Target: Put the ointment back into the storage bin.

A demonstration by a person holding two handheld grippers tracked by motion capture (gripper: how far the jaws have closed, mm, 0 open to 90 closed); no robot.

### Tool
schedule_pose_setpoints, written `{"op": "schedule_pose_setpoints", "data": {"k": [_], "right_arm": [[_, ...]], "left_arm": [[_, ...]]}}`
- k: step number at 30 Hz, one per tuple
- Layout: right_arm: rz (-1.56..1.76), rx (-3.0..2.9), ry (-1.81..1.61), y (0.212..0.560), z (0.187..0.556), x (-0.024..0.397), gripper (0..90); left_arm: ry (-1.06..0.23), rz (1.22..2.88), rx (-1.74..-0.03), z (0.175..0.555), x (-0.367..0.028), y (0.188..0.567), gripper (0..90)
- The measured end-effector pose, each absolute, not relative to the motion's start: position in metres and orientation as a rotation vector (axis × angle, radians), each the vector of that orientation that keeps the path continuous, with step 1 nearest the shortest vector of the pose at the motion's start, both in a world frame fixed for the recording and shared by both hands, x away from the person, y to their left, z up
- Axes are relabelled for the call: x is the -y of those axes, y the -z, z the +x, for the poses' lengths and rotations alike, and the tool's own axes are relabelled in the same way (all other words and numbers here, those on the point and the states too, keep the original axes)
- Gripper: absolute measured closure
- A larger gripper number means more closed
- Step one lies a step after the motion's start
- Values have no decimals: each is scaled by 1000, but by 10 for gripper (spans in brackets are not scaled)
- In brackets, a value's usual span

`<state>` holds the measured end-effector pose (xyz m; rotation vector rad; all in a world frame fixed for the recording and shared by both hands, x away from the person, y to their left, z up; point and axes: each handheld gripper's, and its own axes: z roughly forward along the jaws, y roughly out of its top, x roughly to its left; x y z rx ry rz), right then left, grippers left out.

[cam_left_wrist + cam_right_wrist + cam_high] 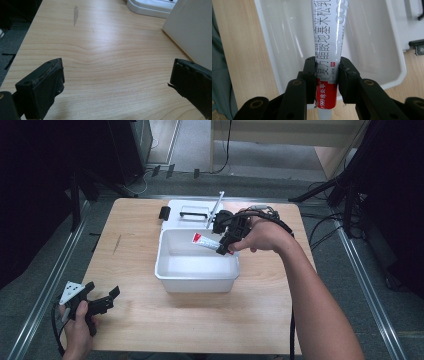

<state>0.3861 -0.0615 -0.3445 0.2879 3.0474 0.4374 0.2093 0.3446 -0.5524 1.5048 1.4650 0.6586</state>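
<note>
**Tube held over the tub**

Tube [328, 50], white with a red band, sits pinched in my right tool [327, 72] above the white tub [197, 270]. I read "999" on the red band, "30" beside it and Chinese characters up the white part. My left tool [117, 77] hangs spread over the bench [105, 45].

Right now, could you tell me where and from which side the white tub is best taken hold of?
Grip the white tub by its near left rim, coming from the left with the open left hand-held gripper. The rim juts out as a thin lip, and that side is clear; the right hand-held gripper holds the tube over the far right.
</note>
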Motion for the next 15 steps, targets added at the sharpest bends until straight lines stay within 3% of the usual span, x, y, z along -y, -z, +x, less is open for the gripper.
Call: {"op": "schedule_pose_setpoints", "data": {"k": [15], "right_arm": [[161, -3088, -375, 362, 379, 46, 713]], "left_arm": [[-656, 1503, -1464, 209, -345, 552, 0]]}}
